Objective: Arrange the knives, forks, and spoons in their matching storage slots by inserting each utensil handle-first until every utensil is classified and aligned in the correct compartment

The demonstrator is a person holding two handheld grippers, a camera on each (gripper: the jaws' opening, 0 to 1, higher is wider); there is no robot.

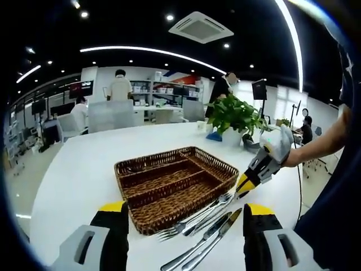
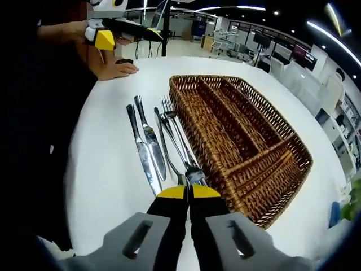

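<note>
With the right gripper (image 2: 189, 193) pinched on a fork (image 2: 179, 148) (left gripper (image 1: 183, 217) spread, idle), we should lift it level toward the basket (image 2: 293, 148), handle leading.

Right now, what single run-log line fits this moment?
right hand-held gripper: shut on fork handles | left hand-held gripper: open, idle | basket: empty | knives: on table

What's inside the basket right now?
No utensils: the basket's visible compartments show bare wicker. Knives and forks lie beside it on the table. Near wall hides some floor in left gripper view.
</note>
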